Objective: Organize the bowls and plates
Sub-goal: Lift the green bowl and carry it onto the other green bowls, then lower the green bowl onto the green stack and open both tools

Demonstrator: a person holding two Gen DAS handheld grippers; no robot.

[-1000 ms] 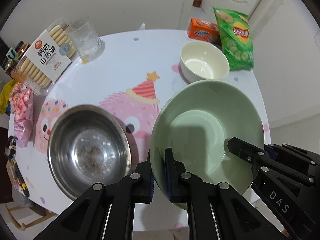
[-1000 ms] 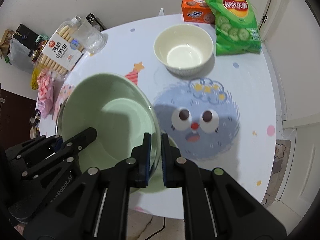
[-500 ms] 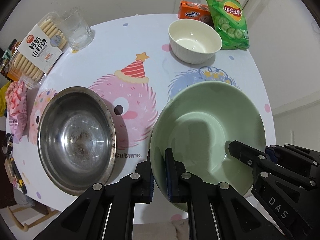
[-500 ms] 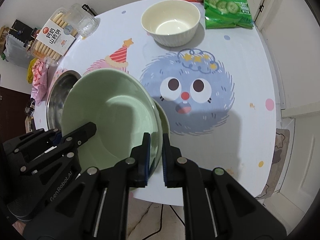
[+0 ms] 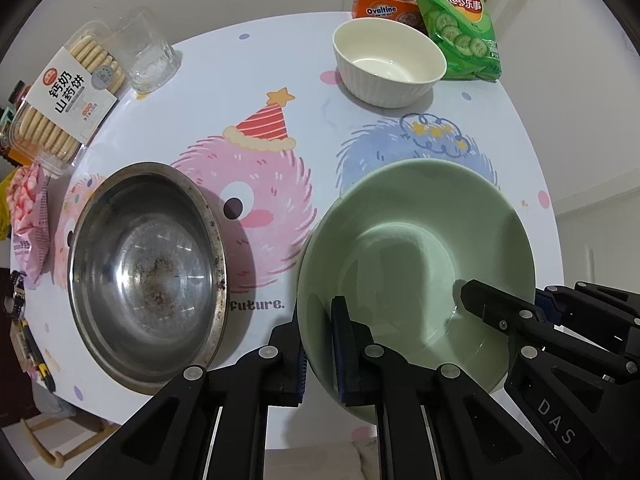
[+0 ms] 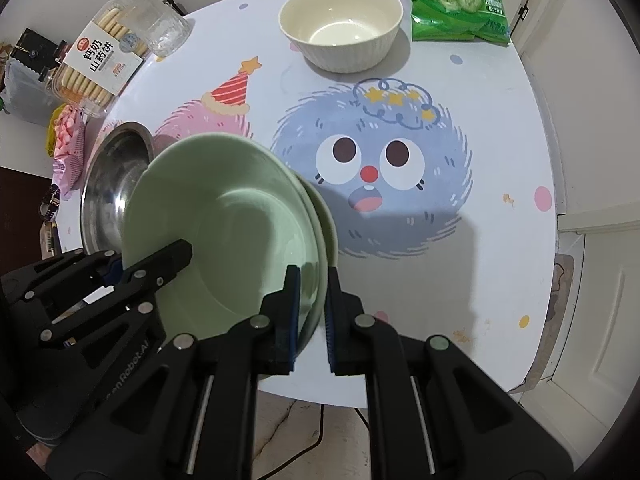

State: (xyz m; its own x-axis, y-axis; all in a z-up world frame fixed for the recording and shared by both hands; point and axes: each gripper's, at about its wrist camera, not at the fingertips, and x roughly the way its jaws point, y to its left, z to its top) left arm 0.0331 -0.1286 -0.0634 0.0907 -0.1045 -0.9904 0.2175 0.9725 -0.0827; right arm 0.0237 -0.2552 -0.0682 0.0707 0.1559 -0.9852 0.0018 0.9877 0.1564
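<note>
- left claw [image 5: 318, 344] clamps the near-left rim of the green bowl [image 5: 416, 256]
- right claw [image 6: 312, 312] clamps the opposite rim
- the green bowl sits above a second green dish [image 6: 326, 224] on the counter [image 6: 500, 128]
- steel bowl [image 5: 144, 268] just left; white bowl [image 5: 388, 62] far side

The green bowl [image 5: 416, 248] has come down, clear of the steel bowl [image 5: 146, 276].
</note>
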